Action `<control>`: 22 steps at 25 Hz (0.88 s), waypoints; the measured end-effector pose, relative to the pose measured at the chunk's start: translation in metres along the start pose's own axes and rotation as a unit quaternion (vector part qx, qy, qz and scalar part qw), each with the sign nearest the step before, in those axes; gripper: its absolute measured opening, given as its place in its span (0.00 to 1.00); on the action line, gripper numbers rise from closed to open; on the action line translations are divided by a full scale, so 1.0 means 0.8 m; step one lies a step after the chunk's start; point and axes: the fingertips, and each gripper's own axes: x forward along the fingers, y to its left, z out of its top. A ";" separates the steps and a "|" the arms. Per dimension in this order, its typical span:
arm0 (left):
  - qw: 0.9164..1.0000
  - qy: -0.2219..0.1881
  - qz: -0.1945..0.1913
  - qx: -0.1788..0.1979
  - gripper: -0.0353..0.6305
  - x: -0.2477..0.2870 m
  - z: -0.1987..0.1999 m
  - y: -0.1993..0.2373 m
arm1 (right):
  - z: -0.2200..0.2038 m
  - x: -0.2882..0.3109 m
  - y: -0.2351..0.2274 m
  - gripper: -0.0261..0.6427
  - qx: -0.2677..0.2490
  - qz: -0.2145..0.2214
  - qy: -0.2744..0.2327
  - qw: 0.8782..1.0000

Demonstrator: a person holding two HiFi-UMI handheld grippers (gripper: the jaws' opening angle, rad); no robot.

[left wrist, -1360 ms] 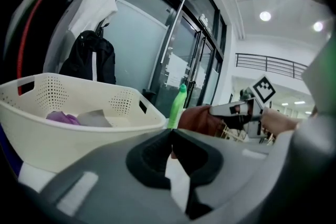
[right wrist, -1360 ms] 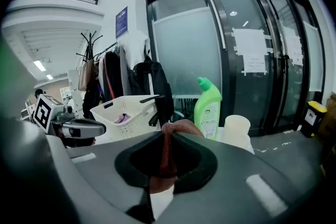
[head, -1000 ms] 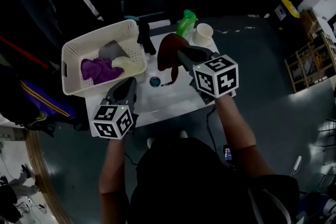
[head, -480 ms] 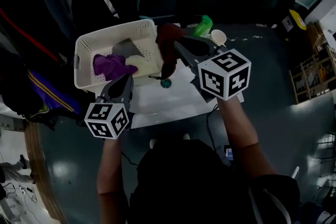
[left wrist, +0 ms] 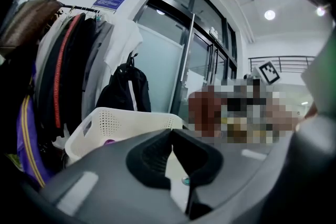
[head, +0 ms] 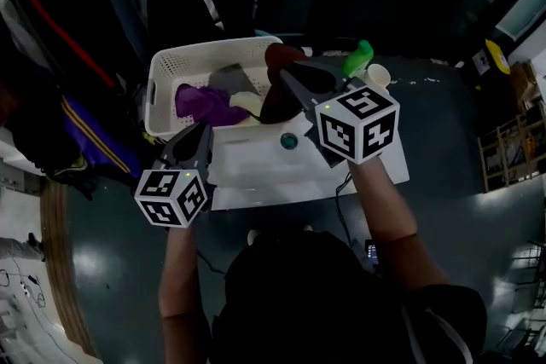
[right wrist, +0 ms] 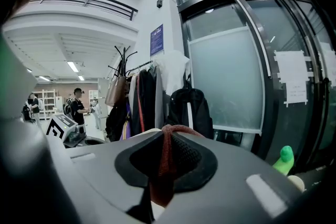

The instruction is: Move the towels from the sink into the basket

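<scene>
Right tool [right wrist: 167, 131] was closed on a dark red cloth towel [head: 275, 64], which was pinched between the pads and hung below the tips. The white perforated plastic basket [head: 171, 64] lay just left of this tool. Left tool [left wrist: 172, 132] was fully closed with nothing held, and the basket lay just ahead of it. A purple towel [head: 200, 102] and a cream towel [head: 245, 102] were noted inside the basket.
</scene>
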 end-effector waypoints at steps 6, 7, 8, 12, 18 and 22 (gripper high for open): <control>1.000 -0.002 0.028 -0.007 0.07 -0.020 0.001 0.038 | -0.006 0.042 0.023 0.10 0.001 0.018 0.008 1.000; 0.999 -0.004 0.033 -0.007 0.07 -0.023 0.001 0.045 | -0.009 0.050 0.027 0.10 0.002 0.021 0.010 1.000; 0.999 -0.005 0.038 -0.008 0.07 -0.026 0.001 0.052 | -0.013 0.057 0.031 0.10 0.003 0.024 0.012 1.000; 0.999 -0.004 0.050 -0.008 0.07 -0.032 0.000 0.071 | -0.024 0.083 0.046 0.10 0.006 0.037 0.021 0.999; 0.998 0.000 0.055 -0.006 0.07 -0.028 0.002 0.090 | -0.035 0.122 0.060 0.10 0.012 0.052 0.035 0.998; 0.998 0.003 0.057 -0.008 0.07 -0.023 0.003 0.101 | -0.047 0.146 0.062 0.10 0.009 0.058 0.053 0.997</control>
